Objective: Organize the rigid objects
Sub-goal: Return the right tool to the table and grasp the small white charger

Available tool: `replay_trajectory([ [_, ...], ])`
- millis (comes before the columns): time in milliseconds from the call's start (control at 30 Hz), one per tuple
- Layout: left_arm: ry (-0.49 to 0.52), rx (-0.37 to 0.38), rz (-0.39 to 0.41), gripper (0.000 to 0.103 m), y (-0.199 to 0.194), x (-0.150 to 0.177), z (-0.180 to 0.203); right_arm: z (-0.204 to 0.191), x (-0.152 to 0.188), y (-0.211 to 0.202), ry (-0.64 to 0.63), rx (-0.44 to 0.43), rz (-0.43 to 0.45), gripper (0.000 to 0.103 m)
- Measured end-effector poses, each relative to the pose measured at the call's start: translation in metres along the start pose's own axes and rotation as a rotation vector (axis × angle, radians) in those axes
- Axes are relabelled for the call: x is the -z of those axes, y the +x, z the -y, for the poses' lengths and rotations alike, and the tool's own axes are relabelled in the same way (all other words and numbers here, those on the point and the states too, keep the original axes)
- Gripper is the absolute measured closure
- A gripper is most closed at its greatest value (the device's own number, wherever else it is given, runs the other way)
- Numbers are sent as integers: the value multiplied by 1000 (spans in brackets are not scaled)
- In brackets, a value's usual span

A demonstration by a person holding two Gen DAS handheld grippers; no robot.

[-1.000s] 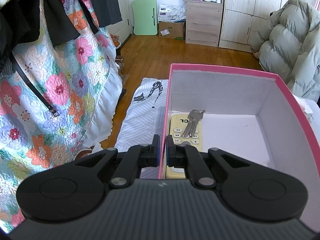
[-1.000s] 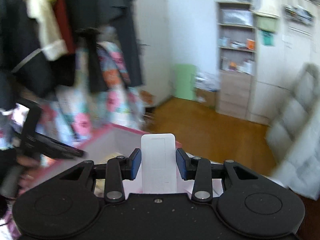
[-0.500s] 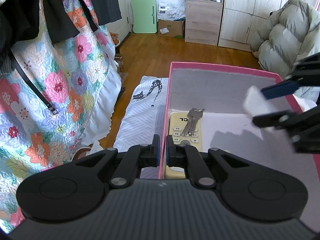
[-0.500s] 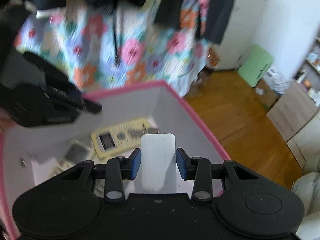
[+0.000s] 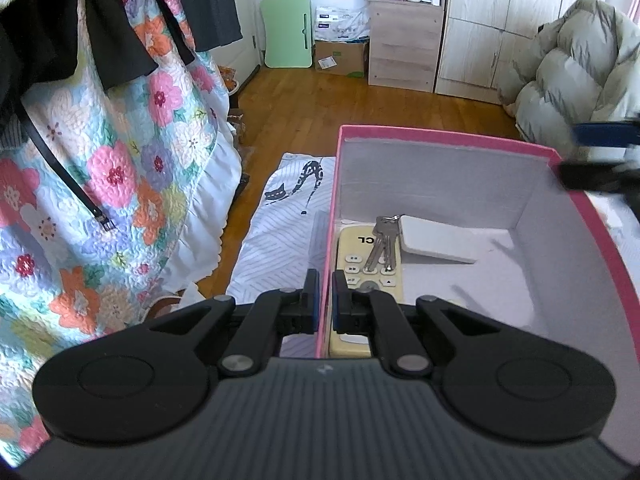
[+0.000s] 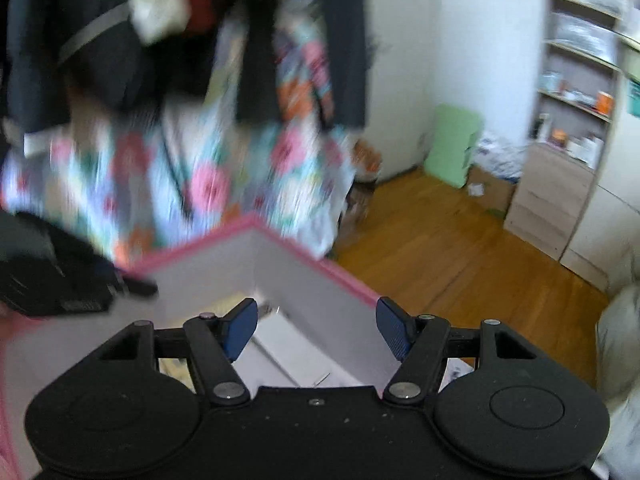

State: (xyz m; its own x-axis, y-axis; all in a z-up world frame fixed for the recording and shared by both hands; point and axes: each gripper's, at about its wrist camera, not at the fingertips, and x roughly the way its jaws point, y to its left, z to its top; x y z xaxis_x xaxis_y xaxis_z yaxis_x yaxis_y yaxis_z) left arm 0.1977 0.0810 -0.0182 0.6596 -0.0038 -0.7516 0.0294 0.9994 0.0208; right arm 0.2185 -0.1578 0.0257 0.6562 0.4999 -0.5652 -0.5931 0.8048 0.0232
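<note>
Now white slab [image 5: 436,242] lies inside pink box [image 5: 440,138].

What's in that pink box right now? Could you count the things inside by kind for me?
Remote control, yellowish: 1
Bunch of keys, lying on the remote control: 1
White flat slab, one end propped near the keys: 1
Total seen inside the pink box: 3
The near part of the box floor is hidden behind the left claw.

Each tool [image 5: 325,304] is matte black with blue pads [image 6: 240,324], silver pivot screws and round side housings.
</note>
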Motion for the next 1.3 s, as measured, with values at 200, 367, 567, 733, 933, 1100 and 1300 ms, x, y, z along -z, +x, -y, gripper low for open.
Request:
replay_trajectory([
  [200,-3,-9,-1,98,0,0,0,29,24,-66,91,42,87,33],
  [367,15,-9,-1,98,0,0,1,48,57,-77,135,73,10,33],
  [567,11,-14,-3,98,0,0,3,66,105,-66,345,102,-70,35],
  [733,49,-36,-4,98,1,-1,8,68,128,-40,515,89,-119,35],
  [933,29,-26,0,98,0,-1,7,69,140,-10,614,135,-139,38],
  [1100,33,-30,0,98,0,-1,5,64,133,16,598,237,-179,38],
  [1300,26,-25,0,99,0,-2,3,56,123,47,614,313,-209,33],
])
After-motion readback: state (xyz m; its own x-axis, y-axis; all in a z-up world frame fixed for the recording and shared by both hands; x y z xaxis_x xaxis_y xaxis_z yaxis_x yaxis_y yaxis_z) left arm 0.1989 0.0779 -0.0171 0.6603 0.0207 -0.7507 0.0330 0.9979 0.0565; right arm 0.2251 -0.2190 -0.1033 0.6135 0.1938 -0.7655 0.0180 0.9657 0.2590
